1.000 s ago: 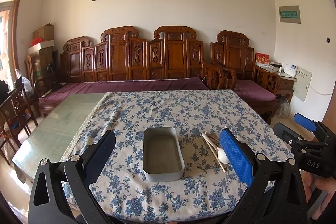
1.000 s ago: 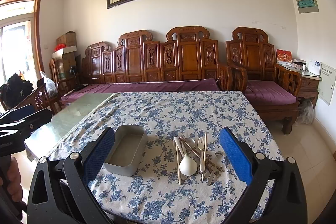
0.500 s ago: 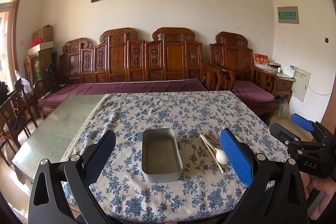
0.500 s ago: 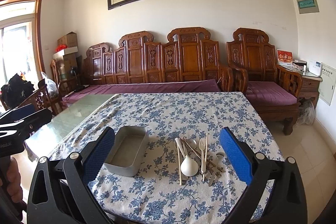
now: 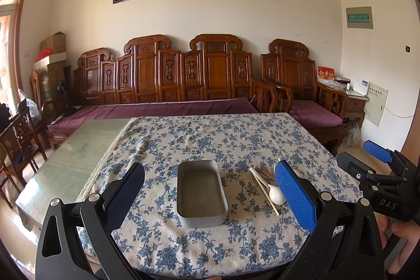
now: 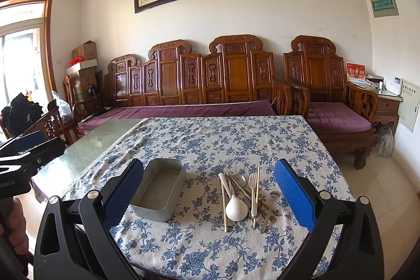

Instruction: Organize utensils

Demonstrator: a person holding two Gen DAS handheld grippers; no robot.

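1. Left gripper [image 5: 210, 198] and right gripper [image 6: 210, 196]: both spread wide, holding nothing, above the table's near edge.
2. Metal tin [image 6: 158, 189]: empty, on the floral tablecloth [image 6: 236, 141].
3. Utensil pile [image 6: 245, 194]: just right of the tin; white spoon [image 6: 236, 207], fork [image 6: 253, 190] and chopsticks [image 6: 225, 204] cross.
4. Risk: overlapping pieces invite a double pick or a scattered pile; thin handles may slip.

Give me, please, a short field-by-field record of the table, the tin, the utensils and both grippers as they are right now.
surface: table under a blue floral tablecloth
container: metal tin, nothing in it
utensils: pile beside the tin, on its right, on the cloth
on top of the pile: white spoon, white fork, chopsticks
left gripper: open, holds nothing, faces the tin
right gripper: open, holds nothing, faces the pile
sorted so far: nothing
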